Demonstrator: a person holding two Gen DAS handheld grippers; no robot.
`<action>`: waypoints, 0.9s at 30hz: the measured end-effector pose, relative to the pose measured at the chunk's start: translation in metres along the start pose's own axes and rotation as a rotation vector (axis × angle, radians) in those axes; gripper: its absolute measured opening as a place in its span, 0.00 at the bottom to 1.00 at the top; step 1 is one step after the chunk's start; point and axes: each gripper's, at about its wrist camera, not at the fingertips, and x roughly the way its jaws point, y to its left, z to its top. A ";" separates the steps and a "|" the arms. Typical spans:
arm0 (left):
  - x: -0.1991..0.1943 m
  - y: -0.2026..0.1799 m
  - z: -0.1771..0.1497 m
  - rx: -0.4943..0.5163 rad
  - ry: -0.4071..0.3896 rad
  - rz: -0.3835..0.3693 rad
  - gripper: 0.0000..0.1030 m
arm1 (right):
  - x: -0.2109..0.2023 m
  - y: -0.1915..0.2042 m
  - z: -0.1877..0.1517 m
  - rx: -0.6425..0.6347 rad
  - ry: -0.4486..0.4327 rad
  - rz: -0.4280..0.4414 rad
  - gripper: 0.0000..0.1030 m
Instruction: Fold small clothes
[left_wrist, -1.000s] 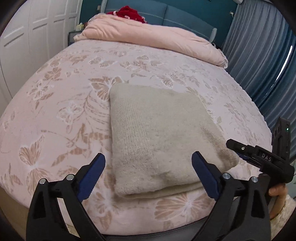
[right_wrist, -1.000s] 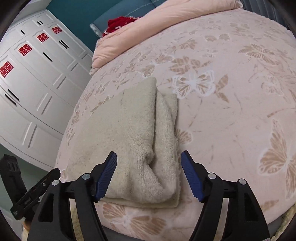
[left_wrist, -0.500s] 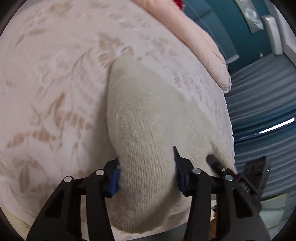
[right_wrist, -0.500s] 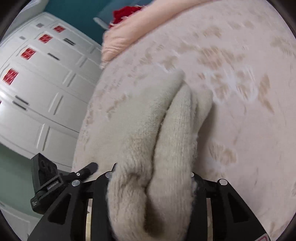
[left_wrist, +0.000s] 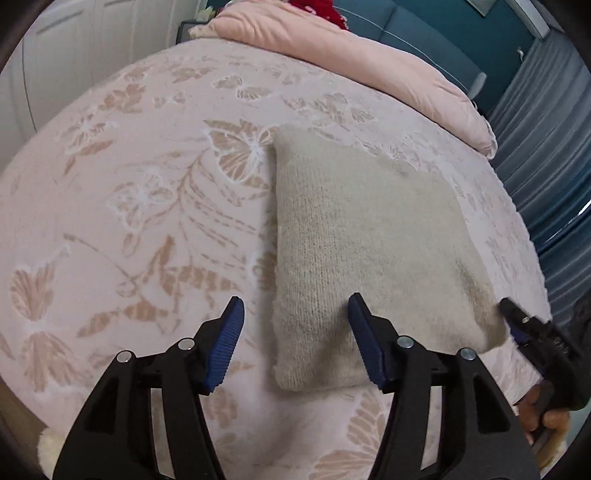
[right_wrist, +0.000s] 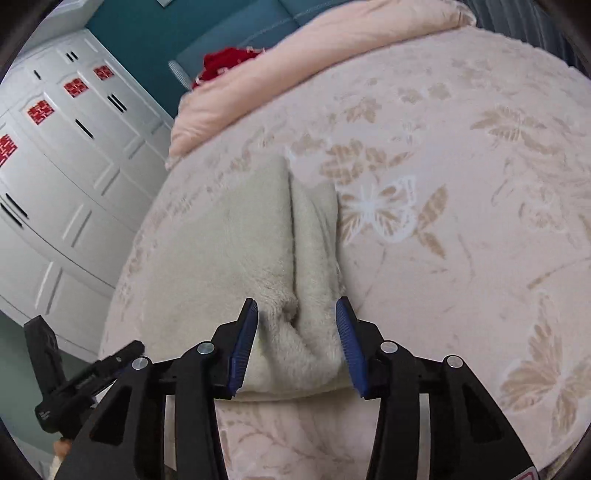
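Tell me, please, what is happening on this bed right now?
A person is folding a small beige knitted garment on a pink floral bedspread, using a hand-held gripper in each hand. The garment lies folded into a thick rectangle. Both sets of jaws have just been opening. The left hand-held gripper stands open around the garment's near left corner, and the right hand-held gripper stands open astride its layered right edge. Neither presses on the cloth now. A pink duvet sits bunched at the far end.

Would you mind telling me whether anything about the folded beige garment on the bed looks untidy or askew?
Slightly: the right side of the beige garment bunches into puffy rolls with a deep crease instead of lying flat. Otherwise it rests squarely on the bedspread; nothing spilled or damaged.
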 end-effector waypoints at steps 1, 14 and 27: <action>-0.005 -0.006 0.000 0.039 -0.015 0.020 0.57 | -0.001 0.008 0.000 -0.047 0.010 -0.013 0.39; 0.015 -0.001 -0.028 -0.072 0.156 -0.119 0.86 | 0.050 -0.012 -0.009 0.016 0.225 -0.024 0.62; 0.044 -0.002 -0.028 0.036 0.228 0.061 0.54 | 0.050 -0.013 -0.032 0.081 0.278 0.000 0.15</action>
